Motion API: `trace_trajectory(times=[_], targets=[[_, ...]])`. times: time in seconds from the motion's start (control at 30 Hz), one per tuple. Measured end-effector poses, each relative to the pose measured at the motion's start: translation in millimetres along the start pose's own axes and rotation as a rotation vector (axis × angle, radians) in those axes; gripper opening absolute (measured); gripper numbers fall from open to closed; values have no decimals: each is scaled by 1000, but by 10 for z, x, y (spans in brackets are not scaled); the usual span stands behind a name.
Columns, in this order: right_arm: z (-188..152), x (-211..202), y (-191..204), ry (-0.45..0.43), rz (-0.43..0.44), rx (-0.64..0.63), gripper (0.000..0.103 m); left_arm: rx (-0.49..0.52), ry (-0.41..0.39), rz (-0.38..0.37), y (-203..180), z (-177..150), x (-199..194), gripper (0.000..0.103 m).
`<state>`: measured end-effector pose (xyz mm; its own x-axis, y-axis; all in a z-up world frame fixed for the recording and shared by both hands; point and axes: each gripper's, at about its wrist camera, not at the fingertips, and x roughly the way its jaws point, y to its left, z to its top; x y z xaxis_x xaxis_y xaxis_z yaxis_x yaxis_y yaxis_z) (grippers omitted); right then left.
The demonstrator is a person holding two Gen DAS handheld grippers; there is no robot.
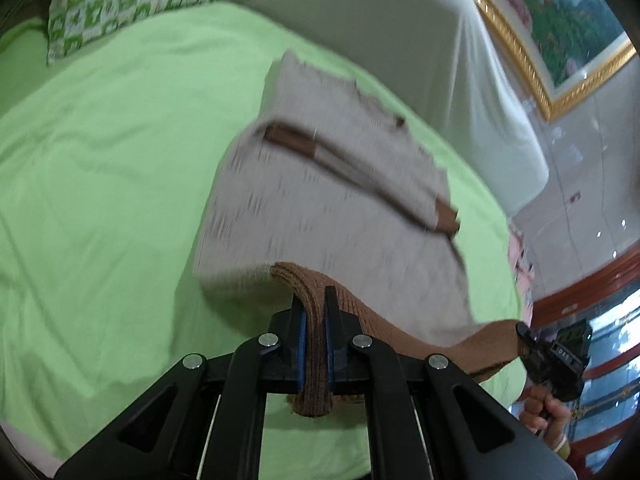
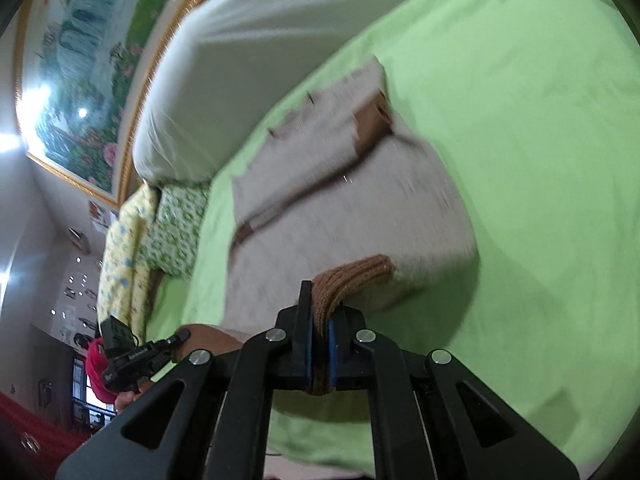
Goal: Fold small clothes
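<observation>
Left gripper (image 1: 315, 312) and right gripper (image 2: 320, 312) each pinch the brown ribbed hem of a beige knit sweater (image 1: 320, 184). The garment (motion-blurred, brown-trimmed) fills frame centre above the green bedsheet (image 1: 100, 184).

Beige knit garment (image 1: 320, 200) hangs lifted by its brown hem.

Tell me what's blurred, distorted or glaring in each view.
Left wrist view: sweater motion-smeared, left gripper sharp on its brown hem; fisheye bends the bed and picture frame. Right wrist view: sweater smeared again, right gripper crisp; light glare on the painting at left.
</observation>
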<state>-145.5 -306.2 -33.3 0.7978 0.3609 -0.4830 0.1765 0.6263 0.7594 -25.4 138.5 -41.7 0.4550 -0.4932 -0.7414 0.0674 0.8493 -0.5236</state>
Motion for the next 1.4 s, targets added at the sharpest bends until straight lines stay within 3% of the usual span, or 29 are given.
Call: trace_trajectory(times=[0.17,0.6,1.07,1.4], targets=[[381,179,125,-41,28,-37,7,-19,-79,-11,-99,484,80,5],[1542,868,210,-98,35,-89,7,-9,-154,36,-326,1561,712,5],[2595,1894,-131,-70,2,-35,7,-80,-130,111,-214,2637,1859,5],[2915,2573,-423,-3,-103,-54,7,-90,-73,198,-16,2936,2609,6]])
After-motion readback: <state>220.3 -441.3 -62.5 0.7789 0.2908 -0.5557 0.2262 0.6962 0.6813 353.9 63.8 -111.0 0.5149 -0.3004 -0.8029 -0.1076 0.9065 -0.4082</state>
